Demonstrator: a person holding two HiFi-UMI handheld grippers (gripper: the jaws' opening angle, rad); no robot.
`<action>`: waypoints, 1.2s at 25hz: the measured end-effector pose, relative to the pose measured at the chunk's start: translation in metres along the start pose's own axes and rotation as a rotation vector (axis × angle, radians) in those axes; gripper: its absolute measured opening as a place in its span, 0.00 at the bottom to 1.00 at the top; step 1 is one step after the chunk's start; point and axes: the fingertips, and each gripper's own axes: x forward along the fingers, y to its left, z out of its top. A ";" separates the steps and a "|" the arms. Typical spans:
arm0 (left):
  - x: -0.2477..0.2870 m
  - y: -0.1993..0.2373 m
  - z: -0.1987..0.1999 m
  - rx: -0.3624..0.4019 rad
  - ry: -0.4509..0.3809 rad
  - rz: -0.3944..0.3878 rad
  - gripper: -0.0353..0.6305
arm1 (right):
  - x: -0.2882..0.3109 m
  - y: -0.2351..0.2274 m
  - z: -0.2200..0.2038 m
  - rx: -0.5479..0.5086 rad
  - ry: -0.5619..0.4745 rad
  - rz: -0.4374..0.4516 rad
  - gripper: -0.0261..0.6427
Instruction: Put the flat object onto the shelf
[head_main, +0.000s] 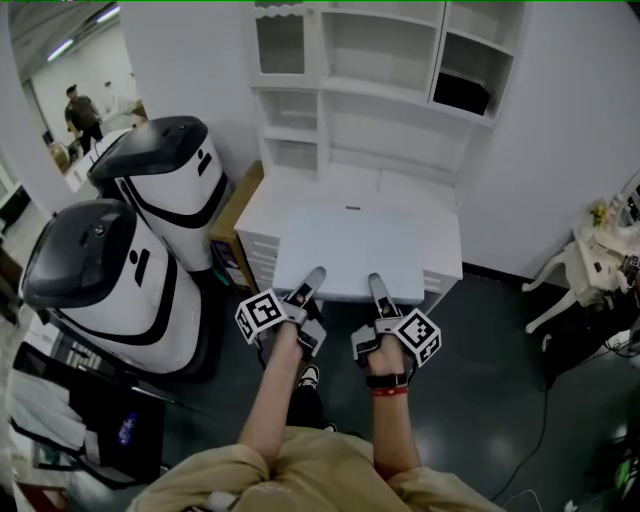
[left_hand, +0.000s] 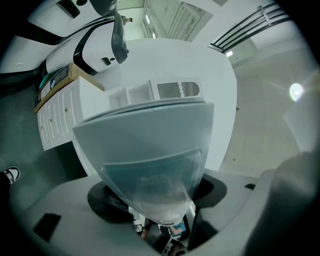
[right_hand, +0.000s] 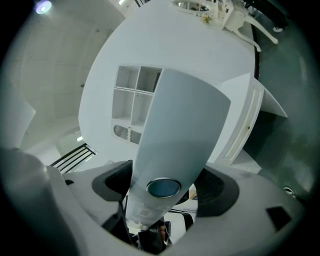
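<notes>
Left hand-held gripper (head_main: 312, 276) and right hand-held gripper (head_main: 375, 284) both pinch the flat object (head_main: 350, 248) — near edge, centre frame.

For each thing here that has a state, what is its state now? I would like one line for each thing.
flat object: held roughly level at its near edge by both tools, over the desk, not yet on the shelf.
left tool: shut on the flat object.
right tool: shut on the flat object.
shelf: compartments open at the front, mostly empty; one at the upper right holds a dark thing.
</notes>
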 end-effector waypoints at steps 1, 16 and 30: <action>0.005 0.003 0.005 0.001 -0.003 0.005 0.53 | 0.007 -0.002 0.001 0.003 0.003 -0.006 0.60; 0.099 0.015 0.084 -0.017 0.018 0.000 0.53 | 0.118 0.003 0.040 -0.007 -0.021 -0.037 0.60; 0.156 0.038 0.136 -0.037 0.094 0.032 0.54 | 0.193 -0.007 0.055 0.009 -0.072 -0.074 0.60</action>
